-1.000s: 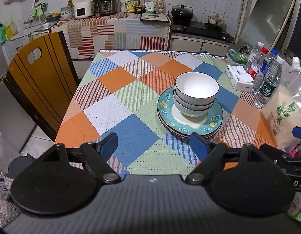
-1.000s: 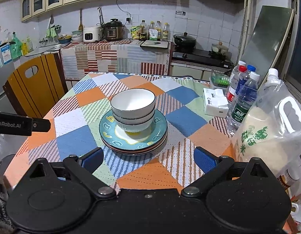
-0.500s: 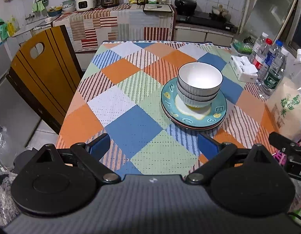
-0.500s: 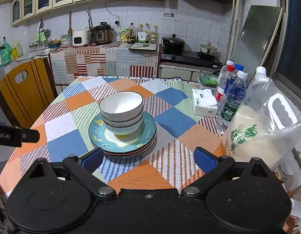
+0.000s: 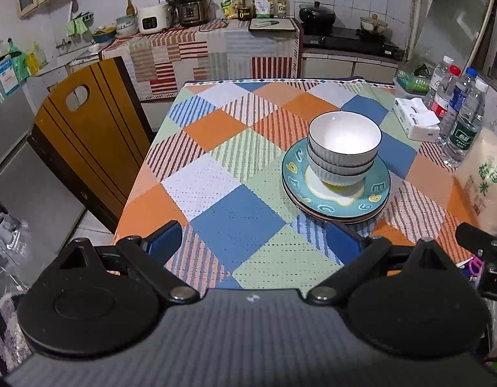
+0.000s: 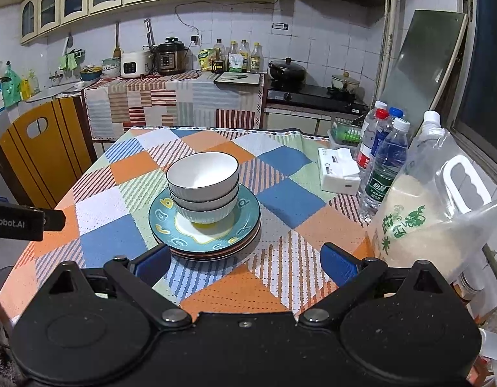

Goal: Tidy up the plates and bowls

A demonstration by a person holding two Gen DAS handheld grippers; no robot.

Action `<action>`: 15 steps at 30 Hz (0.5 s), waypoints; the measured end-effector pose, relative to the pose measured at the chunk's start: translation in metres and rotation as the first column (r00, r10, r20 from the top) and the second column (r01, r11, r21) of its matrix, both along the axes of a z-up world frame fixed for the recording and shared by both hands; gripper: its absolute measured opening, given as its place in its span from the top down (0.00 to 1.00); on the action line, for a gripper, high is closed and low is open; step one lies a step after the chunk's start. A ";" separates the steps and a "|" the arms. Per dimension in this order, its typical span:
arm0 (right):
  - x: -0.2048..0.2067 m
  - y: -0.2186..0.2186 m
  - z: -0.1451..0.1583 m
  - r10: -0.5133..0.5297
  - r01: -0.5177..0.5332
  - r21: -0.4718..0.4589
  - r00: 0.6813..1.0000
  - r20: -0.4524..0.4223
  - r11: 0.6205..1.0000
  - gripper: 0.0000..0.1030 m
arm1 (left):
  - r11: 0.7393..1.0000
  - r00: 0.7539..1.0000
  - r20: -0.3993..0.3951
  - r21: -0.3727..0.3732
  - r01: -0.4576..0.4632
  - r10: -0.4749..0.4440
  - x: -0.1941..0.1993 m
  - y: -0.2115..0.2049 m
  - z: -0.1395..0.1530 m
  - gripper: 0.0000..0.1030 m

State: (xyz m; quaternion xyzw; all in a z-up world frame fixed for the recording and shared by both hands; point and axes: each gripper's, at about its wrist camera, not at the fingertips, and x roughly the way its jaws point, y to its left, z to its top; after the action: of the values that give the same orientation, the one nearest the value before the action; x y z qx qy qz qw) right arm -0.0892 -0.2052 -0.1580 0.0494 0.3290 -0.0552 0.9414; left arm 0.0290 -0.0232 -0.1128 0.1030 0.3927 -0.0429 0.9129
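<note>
1. Bowls (image 6: pixel 202 187): three white, nested, upright on the plates.
2. Plates (image 6: pixel 245 222): teal-topped stack, mid-bench, on the checked cloth (image 5: pixel 235 219).
3. Left gripper (image 5: pixel 253 242): jaws wide after just opening, empty, short of the stack.
4. Right gripper (image 6: pixel 245 262): jaws wide, empty, near the plate rim.
5. Water bottles (image 6: pixel 385 164), tissue pack (image 6: pixel 338 174), rice jug (image 6: pixel 422 206): along the right bench edge.

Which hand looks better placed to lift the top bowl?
Probably right: the top bowl sits nearly straight ahead of the open right claw, but off to the right of the open left claw.
</note>
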 end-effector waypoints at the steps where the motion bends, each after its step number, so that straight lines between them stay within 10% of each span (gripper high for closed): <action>1: 0.000 0.000 0.000 -0.001 0.001 0.001 1.000 -0.001 1.000 0.02 | 1.000 1.000 0.003 0.001 -0.002 0.002 0.000 0.000 0.000 0.06; 15: 0.001 -0.002 -0.006 -0.022 0.022 -0.005 1.000 -0.021 1.000 0.02 | 1.000 0.999 0.039 0.023 -0.004 0.003 -0.005 -0.004 0.000 0.05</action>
State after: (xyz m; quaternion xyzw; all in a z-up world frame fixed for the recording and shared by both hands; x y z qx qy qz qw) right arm -0.0878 -0.2072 -0.1642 0.0503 0.3381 -0.0670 0.9374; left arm 0.0239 -0.0267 -0.1129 0.1135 0.3755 -0.0348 0.9192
